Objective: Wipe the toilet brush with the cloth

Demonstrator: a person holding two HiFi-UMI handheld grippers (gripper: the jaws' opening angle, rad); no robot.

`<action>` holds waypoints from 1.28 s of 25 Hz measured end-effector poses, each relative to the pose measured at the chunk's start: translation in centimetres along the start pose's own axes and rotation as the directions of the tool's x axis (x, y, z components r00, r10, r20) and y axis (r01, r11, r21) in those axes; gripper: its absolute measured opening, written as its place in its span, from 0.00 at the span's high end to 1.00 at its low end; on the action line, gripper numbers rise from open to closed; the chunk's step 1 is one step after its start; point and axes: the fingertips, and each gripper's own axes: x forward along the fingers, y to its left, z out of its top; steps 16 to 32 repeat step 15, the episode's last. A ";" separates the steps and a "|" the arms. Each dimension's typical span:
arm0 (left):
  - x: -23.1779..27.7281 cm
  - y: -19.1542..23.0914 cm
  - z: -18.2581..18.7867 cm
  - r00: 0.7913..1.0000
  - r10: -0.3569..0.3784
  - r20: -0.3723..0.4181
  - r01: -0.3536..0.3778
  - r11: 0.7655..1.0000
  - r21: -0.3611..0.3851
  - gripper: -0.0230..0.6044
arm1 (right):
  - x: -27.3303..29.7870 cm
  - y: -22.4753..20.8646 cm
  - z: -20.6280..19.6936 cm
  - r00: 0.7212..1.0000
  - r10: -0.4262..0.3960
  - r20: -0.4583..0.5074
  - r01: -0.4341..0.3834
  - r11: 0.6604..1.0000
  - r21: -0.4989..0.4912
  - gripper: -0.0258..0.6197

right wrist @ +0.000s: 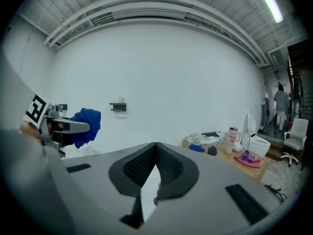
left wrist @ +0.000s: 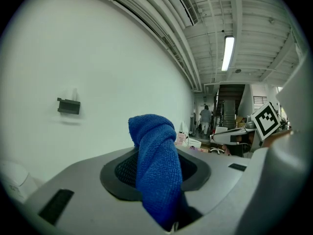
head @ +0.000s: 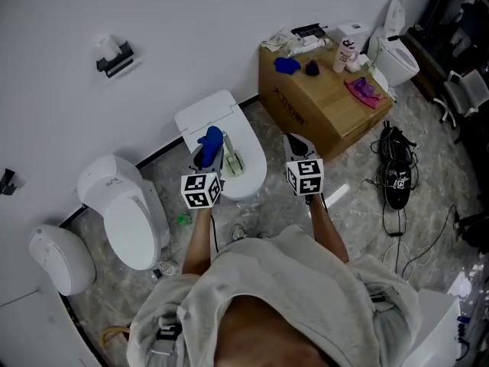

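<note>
My left gripper is shut on a blue cloth, held up over the white toilet at the wall. In the left gripper view the cloth stands bunched up between the dark pads of the left gripper. To its right, apart from it, my right gripper hangs with its jaws meeting at the tips and nothing visible in them. The right gripper view shows the right gripper shut and the blue cloth at the left. A pale greenish object lies on the toilet; I cannot tell whether it is the brush.
A second toilet stands at the left and a third at the far right. A cardboard box carries a pink cup, blue items and a purple cloth. Black cables and shoes lie on the floor. A dark holder hangs on the wall.
</note>
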 end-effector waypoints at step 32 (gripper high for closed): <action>0.5 0.3 0.0 1.000 -0.015 -0.005 0.015 1.000 0.004 0.71 | 0.7 0.4 -0.3 1.000 0.003 -0.021 -0.003 1.000 -0.014 0.91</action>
